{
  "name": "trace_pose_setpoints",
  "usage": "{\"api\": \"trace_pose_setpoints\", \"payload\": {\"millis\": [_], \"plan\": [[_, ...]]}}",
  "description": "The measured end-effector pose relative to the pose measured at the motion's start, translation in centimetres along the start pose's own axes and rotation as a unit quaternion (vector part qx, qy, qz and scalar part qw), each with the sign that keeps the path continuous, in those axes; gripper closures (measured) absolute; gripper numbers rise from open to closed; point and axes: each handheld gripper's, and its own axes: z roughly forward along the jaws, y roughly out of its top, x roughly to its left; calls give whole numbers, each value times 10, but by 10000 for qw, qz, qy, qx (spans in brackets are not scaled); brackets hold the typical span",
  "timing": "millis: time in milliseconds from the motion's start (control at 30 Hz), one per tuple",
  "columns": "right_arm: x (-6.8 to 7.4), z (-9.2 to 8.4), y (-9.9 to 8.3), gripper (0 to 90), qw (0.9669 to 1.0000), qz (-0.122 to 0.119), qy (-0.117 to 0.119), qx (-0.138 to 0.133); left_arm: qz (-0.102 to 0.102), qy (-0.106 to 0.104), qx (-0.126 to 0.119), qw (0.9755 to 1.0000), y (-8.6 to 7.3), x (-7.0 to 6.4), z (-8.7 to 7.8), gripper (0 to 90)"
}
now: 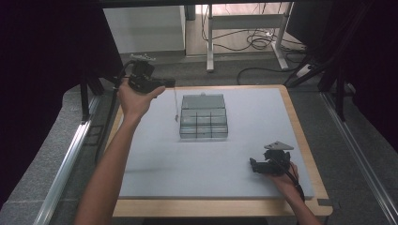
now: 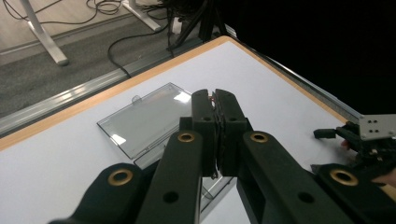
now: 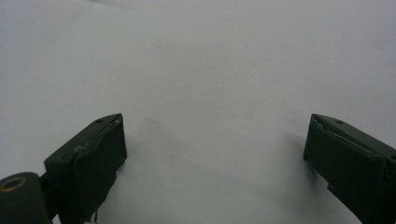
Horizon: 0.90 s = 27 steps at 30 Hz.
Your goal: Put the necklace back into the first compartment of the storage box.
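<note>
A thin chain (image 1: 176, 104) hangs straight down from the left tool (image 1: 170, 83), pinched between its closed jaws, just left of a clear plastic box (image 1: 203, 123) with small compartments, lid open, mid-counter (image 1: 155, 164). The right tool (image 1: 256, 165) rests wide apart, near right.

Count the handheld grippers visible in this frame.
2. The left gripper is raised over the table's far left corner, shut on a thin chain dangling beside the clear box; the right gripper rests open near the front right.
</note>
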Motion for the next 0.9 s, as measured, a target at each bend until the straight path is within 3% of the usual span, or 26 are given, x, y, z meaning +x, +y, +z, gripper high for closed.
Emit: {"api": "trace_pose_setpoints", "payload": {"millis": [267,400,900], "plan": [[0,0,0,55,10000,-9,8,1,-60,19,76,10000,1,8,24,888],[0,0,1,54,10000,-15,19,9,-66,134,130,9998,0,11,38,888],[-1,1,1,53,10000,-33,48,8,-419,93,218,9988,-15,29,82,888]]}}
